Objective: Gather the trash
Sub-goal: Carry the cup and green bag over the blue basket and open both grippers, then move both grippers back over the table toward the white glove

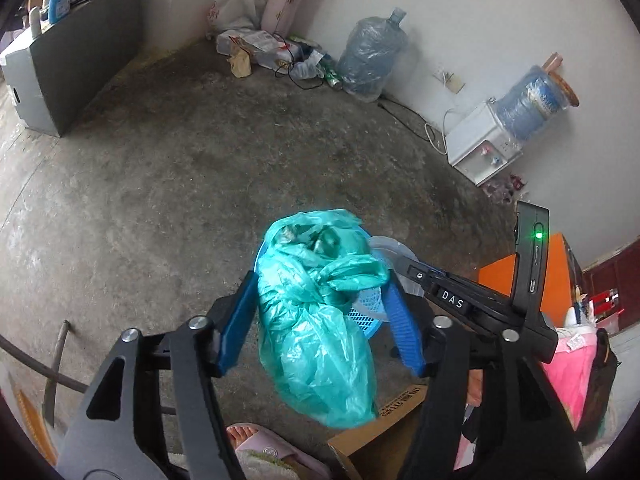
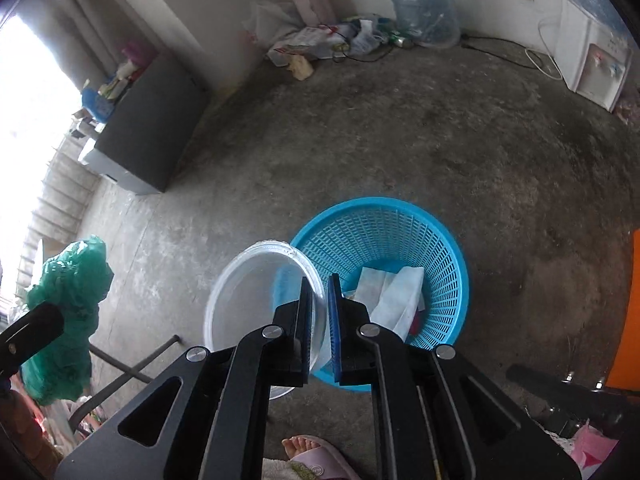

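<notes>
Two grippers hang over a rough, stained concrete floor [image 2: 400, 140]. Between the wide-apart blue pads of the left gripper [image 1: 320, 320] sits one crinkled, knotted teal plastic bag [image 1: 320, 320], glossy and bulging; whether the pads press it I cannot tell. The right gripper [image 2: 320, 320], jaws narrow, has one round clear plastic lid [image 2: 260, 304] by its rim between the pads. One round blue lattice basket [image 2: 452, 280] stands on the floor, two white crumpled papers [image 2: 396, 292] inside.

Lid [image 2: 256, 304] left of basket [image 2: 400, 216] holding paper [image 2: 396, 292].
</notes>
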